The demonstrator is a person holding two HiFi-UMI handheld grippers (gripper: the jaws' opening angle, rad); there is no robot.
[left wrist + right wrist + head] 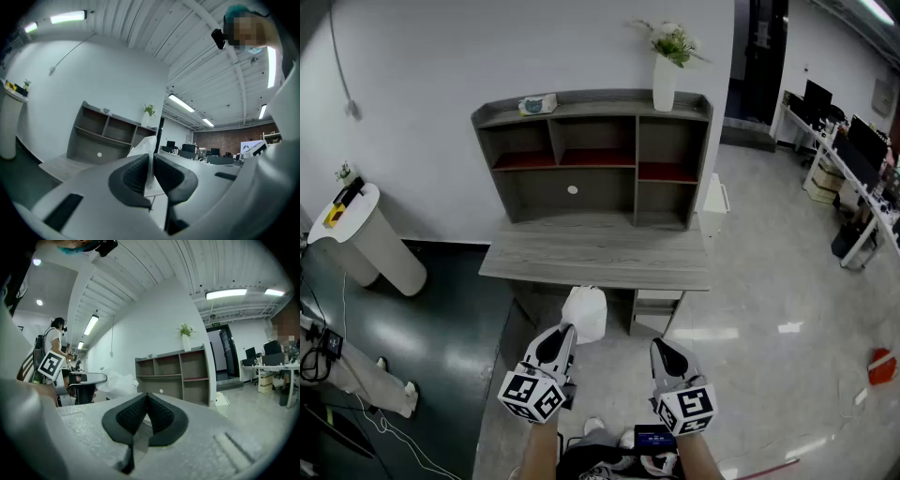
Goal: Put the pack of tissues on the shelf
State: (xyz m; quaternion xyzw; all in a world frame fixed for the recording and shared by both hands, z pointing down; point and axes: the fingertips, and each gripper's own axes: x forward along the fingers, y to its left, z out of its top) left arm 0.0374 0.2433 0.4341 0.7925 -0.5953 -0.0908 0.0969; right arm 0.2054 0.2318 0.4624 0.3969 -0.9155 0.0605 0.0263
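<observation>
My left gripper is shut on a white tissue pack, which I hold up in front of the grey desk. In the left gripper view the pack's thin white edge is pinched between the dark pads of the left gripper. The grey shelf unit stands on the desk against the wall, several open compartments facing me. My right gripper is level beside the left; in its own view the right gripper is shut with nothing between the jaws. That view also shows the pack off to the left.
On top of the shelf unit sit a small box and a white vase with flowers. A white round pedestal stands left of the desk, a white bin at its right. Office desks with monitors line the far right.
</observation>
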